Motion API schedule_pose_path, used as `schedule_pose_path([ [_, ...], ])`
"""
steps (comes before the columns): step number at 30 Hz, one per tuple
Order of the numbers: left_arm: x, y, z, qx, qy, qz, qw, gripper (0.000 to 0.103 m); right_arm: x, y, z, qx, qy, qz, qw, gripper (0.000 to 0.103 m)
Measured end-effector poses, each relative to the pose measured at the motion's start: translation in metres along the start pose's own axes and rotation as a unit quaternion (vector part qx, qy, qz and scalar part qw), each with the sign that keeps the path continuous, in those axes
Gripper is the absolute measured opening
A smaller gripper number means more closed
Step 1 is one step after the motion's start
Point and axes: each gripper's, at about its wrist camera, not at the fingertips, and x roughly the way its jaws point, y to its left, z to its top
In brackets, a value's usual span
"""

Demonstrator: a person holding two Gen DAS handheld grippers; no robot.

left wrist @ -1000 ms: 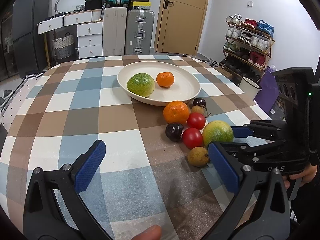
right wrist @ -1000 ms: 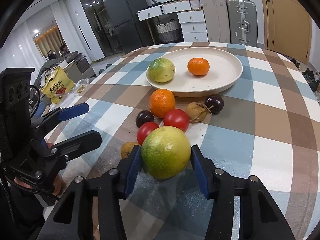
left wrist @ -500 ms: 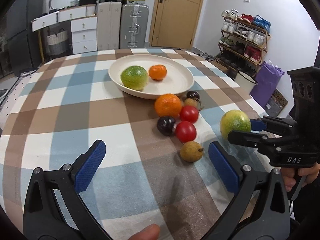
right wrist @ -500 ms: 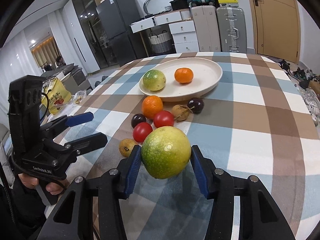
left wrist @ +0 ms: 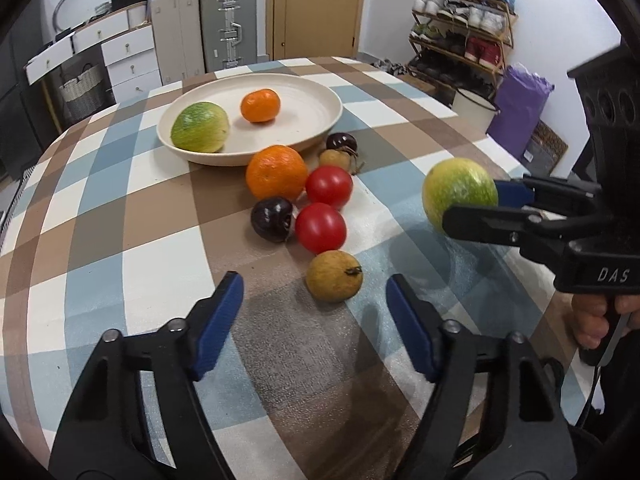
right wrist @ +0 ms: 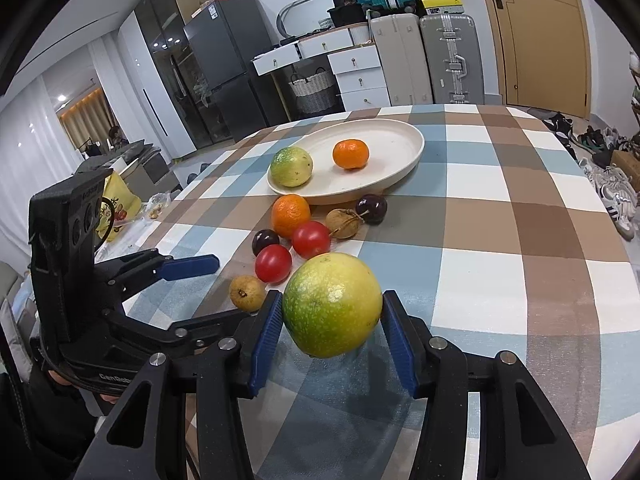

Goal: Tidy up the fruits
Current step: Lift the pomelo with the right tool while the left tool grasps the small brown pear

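My right gripper (right wrist: 332,332) is shut on a large green-yellow citrus (right wrist: 331,304) and holds it above the checked tablecloth; the citrus also shows in the left wrist view (left wrist: 460,192). My left gripper (left wrist: 314,322) is open and empty, just short of a small tan fruit (left wrist: 335,276). A cream plate (left wrist: 316,104) holds a green citrus (left wrist: 200,127) and a small orange (left wrist: 260,105). In front of the plate lie an orange (left wrist: 276,172), two red tomatoes (left wrist: 329,186), a dark plum (left wrist: 272,218), another plum (left wrist: 341,142) and a brown fruit (left wrist: 335,158).
The round table's edge (left wrist: 532,168) runs close on the right, with a shoe rack (left wrist: 460,36) and purple bag (left wrist: 520,112) beyond. Suitcases (left wrist: 224,28) and drawers (left wrist: 128,60) stand behind the table. A yellow bag (right wrist: 118,204) lies at the left edge.
My right gripper has lifted the green-yellow citrus off the table and away from the pile. My left gripper has moved in closer toward the small tan fruit.
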Motion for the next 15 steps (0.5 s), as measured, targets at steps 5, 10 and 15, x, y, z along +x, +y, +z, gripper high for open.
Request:
schedule_pose_path([
  [5,0.006,-0.003,0.000,0.008,0.012,-0.013,0.9998,0.040,-0.001,0.001,0.001,-0.001,0.001,-0.001,1.000,0.050],
  [10,0.002,0.000,0.000,0.003,0.000,-0.032,0.9995,0.027,-0.001,0.001,0.001,-0.002,0.002,-0.004,1.000,0.050],
  [15,-0.007,0.001,0.000,0.002,-0.016,-0.040,0.9991,0.027,-0.001,0.001,0.002,-0.003,0.001,-0.007,1.000,0.050],
])
